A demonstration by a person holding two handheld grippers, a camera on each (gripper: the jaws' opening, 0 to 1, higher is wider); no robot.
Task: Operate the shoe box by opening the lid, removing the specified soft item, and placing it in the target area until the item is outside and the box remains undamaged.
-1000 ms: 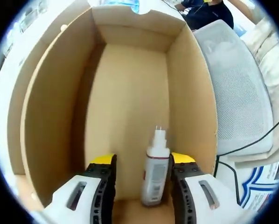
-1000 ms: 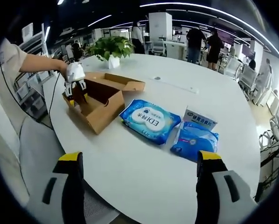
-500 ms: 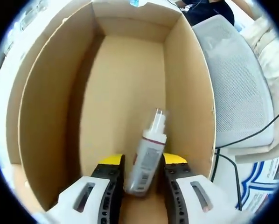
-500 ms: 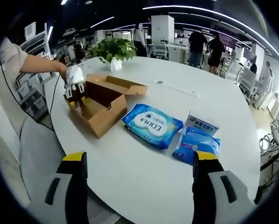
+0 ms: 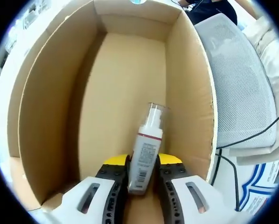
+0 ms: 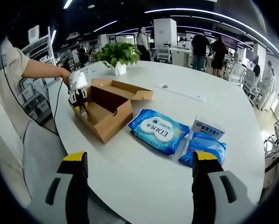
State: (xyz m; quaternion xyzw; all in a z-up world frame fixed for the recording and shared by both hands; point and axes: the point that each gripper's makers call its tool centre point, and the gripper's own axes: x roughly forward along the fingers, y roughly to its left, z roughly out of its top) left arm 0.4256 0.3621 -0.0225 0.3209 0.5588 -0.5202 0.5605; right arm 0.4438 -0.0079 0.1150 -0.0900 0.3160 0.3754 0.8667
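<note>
Brown cardboard walls of the shoe box (image 5: 51, 107) rise around the left gripper (image 5: 142, 169), whose yellow-tipped jaws are clamped on a white spray bottle (image 5: 145, 154) near the box's floor — nozzle pointing away. In the right gripper view, that box (image 6: 109, 109) sits open at the table's (image 6: 144, 182) left; right of it lie a blue wipes pack (image 6: 158, 130) and smaller blue packs (image 6: 205, 140). The right gripper (image 6: 137, 179) hangs over the table, jaws wide apart — nothing between them.
</note>
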